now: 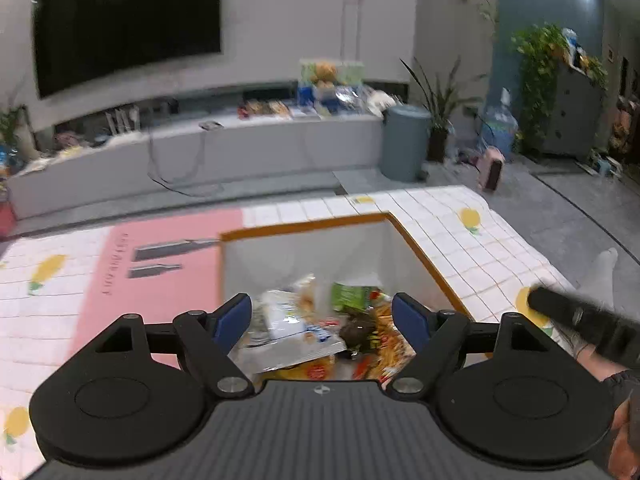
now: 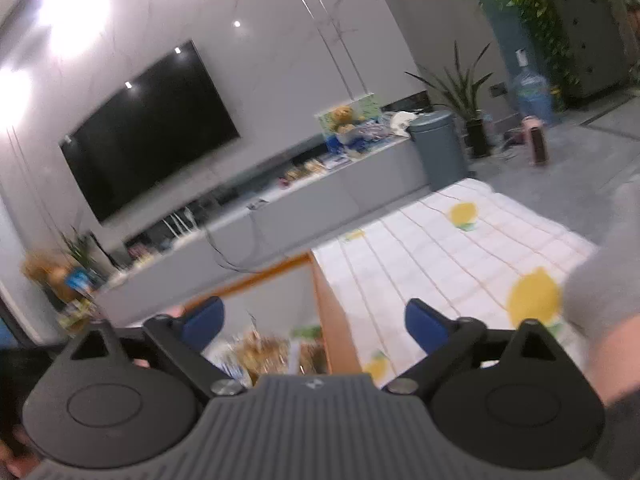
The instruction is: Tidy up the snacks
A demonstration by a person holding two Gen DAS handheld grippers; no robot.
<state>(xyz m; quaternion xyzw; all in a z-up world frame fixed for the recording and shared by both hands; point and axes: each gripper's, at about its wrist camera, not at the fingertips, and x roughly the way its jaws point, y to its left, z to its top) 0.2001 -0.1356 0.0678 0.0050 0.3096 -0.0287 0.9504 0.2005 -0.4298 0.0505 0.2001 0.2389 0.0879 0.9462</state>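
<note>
The left gripper (image 1: 322, 314) hangs wide open and empty over an orange-rimmed box (image 1: 416, 240) of snack packets (image 1: 304, 332), on a lemon-print cloth (image 1: 460, 220).

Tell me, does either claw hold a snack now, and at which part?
Nothing is held. The left claw and the right claw are both open and empty above the box of snacks.

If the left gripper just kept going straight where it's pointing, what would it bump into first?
Probably the snack packets piled in the open box: the open left gripper points down into it, nothing between. Depth is hard to judge.
</note>
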